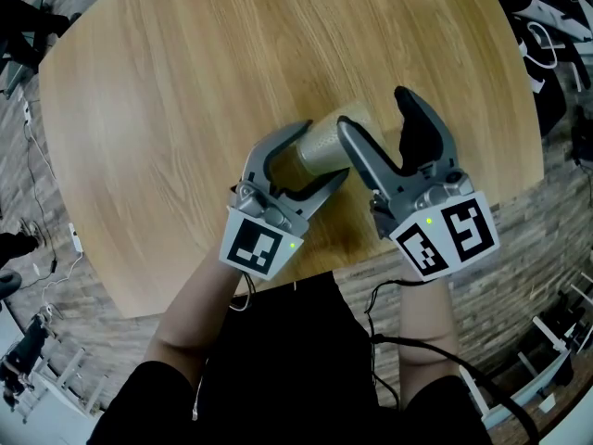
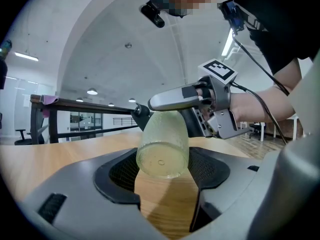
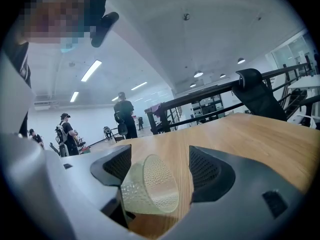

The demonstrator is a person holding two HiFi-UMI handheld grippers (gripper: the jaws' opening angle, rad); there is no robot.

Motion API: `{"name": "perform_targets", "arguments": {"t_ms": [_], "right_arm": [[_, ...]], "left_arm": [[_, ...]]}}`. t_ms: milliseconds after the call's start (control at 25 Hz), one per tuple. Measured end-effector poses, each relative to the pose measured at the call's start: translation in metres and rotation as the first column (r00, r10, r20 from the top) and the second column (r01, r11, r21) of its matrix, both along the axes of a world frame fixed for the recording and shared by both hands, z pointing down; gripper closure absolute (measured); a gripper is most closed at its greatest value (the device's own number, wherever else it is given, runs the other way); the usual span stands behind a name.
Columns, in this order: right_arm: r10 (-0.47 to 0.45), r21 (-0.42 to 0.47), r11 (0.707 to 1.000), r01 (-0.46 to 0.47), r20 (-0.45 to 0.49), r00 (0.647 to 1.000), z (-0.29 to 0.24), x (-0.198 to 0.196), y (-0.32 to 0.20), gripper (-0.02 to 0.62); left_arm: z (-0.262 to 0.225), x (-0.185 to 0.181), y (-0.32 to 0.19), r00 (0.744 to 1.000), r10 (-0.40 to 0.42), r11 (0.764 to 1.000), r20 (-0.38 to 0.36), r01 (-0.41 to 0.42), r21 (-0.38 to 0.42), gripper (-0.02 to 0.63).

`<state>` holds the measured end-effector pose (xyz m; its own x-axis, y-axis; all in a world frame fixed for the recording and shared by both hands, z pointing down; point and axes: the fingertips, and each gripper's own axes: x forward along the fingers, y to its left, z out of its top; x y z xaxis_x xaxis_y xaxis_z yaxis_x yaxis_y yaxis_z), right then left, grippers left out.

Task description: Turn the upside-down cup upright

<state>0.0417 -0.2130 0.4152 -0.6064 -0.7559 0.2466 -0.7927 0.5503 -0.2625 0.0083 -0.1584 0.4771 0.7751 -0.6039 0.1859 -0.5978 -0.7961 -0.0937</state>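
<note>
Here, the left claw [image 1: 324,151] is apparently clamping the tilted cup [image 2: 162,144], base pointing back toward it; the right claw [image 1: 373,109] is gaping alongside.

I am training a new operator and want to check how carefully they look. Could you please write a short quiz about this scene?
1. True or false: the cup stands upright on the table.
2. Fill in: the right gripper has its jaws ____, with the cup closer to one of them.
3. Which gripper is shut on the cup? A) left gripper B) right gripper C) neither

Key: 1 false, it is tilted and held above the wood; 2 apart; 3 A.
</note>
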Motion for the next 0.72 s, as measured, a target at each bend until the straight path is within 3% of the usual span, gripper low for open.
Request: {"name": "perform_targets", "arguments": {"t_ms": [720], "right_arm": [[0.068,-0.097,0.993,-0.074,-0.066,0.996,0.052,0.01,-0.005,0.233]], "left_arm": [[0.0,-0.014,0.01,1.0,0.013,1.0,0.017,-0.012,-0.023,0.298]]}}
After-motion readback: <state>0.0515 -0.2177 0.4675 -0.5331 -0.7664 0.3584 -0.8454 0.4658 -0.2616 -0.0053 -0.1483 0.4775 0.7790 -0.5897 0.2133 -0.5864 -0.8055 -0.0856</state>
